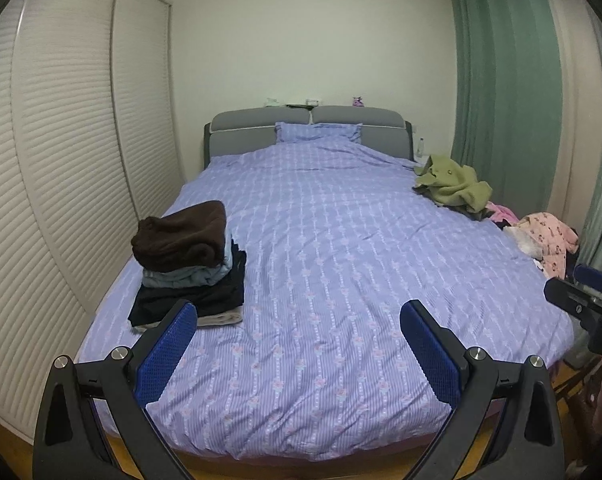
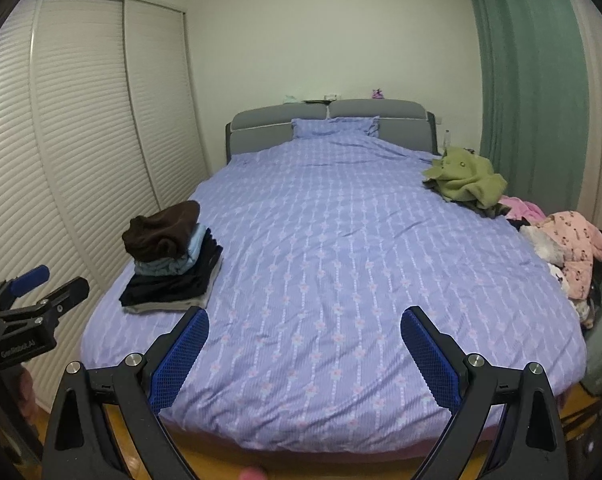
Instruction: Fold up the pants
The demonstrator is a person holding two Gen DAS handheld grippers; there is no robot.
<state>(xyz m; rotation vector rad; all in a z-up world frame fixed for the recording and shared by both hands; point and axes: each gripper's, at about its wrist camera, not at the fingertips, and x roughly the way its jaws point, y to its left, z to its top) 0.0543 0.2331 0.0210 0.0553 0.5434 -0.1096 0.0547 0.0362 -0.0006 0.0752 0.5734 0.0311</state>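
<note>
The middle of the bed lay open from foot to pillow. A folded stack blocked the left edge near the foot; loose clothes crowded the right edge. The wardrobe stood close beside the left edge.

Dim, even indoor light, soft shadows, slight grain, strong fisheye bending and dark corners.

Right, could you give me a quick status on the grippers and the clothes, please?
Left gripper and right gripper open, empty, short of the bed. Folded stack at left; unfolded pile at right, untouched. Nothing in the way.
</note>
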